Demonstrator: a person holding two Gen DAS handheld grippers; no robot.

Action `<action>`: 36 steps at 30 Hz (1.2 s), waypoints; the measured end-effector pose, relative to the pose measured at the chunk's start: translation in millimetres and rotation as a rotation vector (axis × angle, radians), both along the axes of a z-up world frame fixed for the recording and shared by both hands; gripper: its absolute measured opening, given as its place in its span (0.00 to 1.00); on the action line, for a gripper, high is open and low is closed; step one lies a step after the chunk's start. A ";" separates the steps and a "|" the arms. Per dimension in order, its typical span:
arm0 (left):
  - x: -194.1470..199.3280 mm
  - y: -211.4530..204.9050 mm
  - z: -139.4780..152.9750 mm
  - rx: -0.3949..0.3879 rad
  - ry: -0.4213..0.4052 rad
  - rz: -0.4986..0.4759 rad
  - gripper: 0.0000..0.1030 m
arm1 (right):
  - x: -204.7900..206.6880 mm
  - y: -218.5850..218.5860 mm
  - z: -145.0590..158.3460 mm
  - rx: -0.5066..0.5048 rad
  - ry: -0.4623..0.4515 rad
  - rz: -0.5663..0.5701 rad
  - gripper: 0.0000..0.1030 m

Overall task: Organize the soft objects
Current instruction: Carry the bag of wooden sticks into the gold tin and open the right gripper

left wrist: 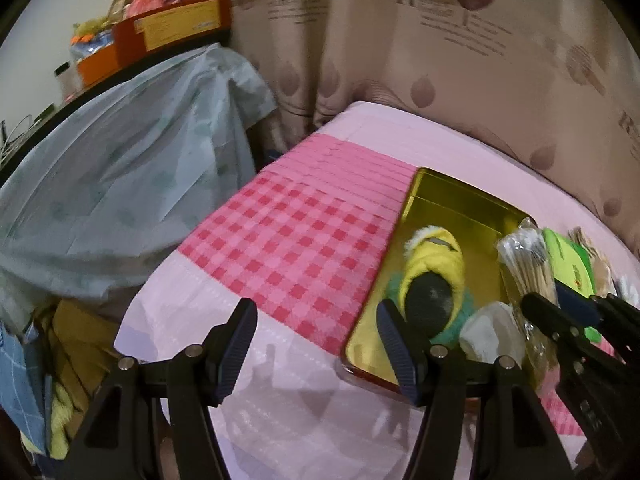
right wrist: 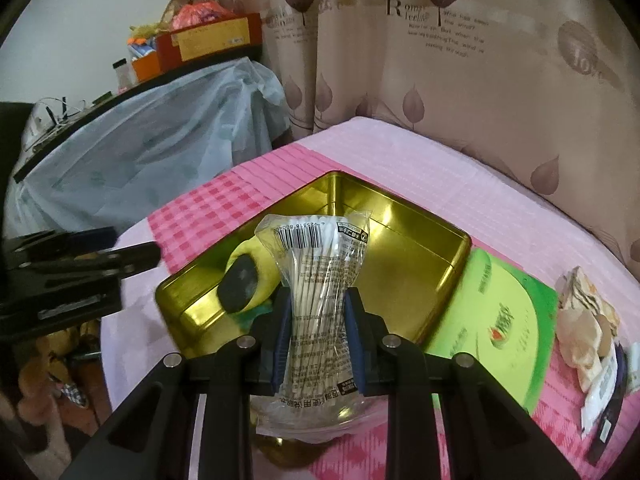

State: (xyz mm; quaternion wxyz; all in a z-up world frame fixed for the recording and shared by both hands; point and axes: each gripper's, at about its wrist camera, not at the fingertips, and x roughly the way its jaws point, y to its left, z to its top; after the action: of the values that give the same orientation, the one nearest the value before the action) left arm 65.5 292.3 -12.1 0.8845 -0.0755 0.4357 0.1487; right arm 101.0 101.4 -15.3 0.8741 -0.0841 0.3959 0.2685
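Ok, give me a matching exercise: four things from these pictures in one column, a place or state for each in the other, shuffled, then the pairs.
1. cotton swab packet
2. yellow plush toy
3. green lid
4. left gripper

A. open, holding nothing
B. lying inside the gold tin
C. pinched in the right gripper
D. flat on the pink cloth beside the tin

Pairs: 1-C, 2-B, 3-D, 4-A
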 end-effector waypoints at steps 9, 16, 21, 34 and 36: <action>1.6 1.9 0.1 0.013 0.005 0.007 0.62 | 26.3 17.6 -19.6 -0.029 0.035 -0.017 0.22; 2.7 0.2 -2.0 0.018 0.013 0.002 0.62 | 34.2 18.5 -29.2 -0.026 0.072 -0.036 0.27; 3.2 -1.5 -2.4 0.021 0.013 -0.002 0.62 | 28.8 16.2 -25.4 -0.017 0.065 -0.034 0.45; 4.2 -2.8 -2.0 0.029 0.015 -0.003 0.62 | -19.0 -24.7 2.9 0.044 0.012 -0.049 0.56; 4.1 -3.1 -1.0 0.035 0.015 -0.005 0.62 | -26.8 -44.3 7.5 0.047 -0.004 -0.080 0.57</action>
State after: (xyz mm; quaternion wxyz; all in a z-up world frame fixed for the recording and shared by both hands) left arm 69.6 289.2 -13.1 0.8828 -0.0578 0.4398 0.1545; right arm 74.2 57.1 -7.8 0.8867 -0.0481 0.3907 0.2425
